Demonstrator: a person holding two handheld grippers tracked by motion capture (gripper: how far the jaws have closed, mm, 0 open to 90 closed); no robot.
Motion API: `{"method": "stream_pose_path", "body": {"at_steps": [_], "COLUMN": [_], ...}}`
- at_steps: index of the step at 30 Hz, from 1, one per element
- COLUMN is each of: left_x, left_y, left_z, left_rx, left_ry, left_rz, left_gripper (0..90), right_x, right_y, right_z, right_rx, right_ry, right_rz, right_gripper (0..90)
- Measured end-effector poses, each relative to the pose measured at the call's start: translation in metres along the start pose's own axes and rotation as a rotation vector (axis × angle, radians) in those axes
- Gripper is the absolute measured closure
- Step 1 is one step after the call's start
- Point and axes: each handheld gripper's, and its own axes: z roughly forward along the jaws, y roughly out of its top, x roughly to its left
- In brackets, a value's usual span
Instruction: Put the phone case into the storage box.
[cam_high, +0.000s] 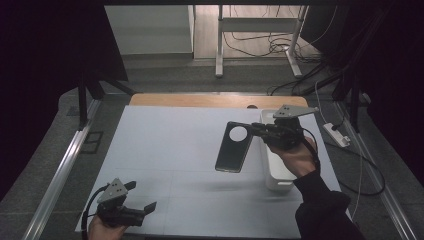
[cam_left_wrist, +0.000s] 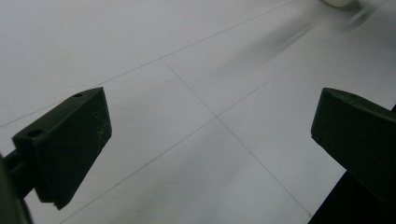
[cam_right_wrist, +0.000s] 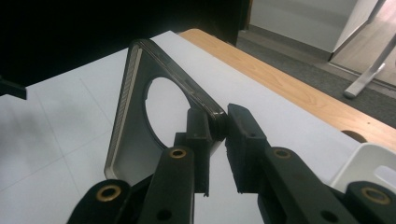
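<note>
Case (cam_high: 234, 147) hangs in air over the desk (cam_high: 165, 150), right gripper (cam_right_wrist: 219, 126) jaws clamped on one thin edge only. I judge it could pivot or slip and drop beside the bin (cam_high: 276, 172). Left gripper (cam_high: 142, 207) idles low, jaws apart.

Overall light: dim, sides of the high view fall to black.
Brightest area: pale floor beyond the table (cam_high: 150, 100), lit from behind.
Shadows: soft smear on the white mat (cam_high: 165, 150) under the phone case (cam_high: 233, 147).
Blur: streaks at the left gripper view's top right.
Focus: near jaws soft.
</note>
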Motion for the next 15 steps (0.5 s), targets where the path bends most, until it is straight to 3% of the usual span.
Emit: {"method": "stream_pose_path", "body": {"at_steps": [15], "left_x": [0.002], "left_y": [-0.008], "left_z": [-0.007], "left_rx": [0.002], "left_ry": [0.007], "left_rz": [-0.019], "left_gripper": [0.0], "right_x": [-0.031], "right_y": [0.012], "right_z": [-0.010], "right_rx": [-0.008], "right_ry": [-0.064], "right_rz": [-0.002], "right_gripper": [78.8]}}
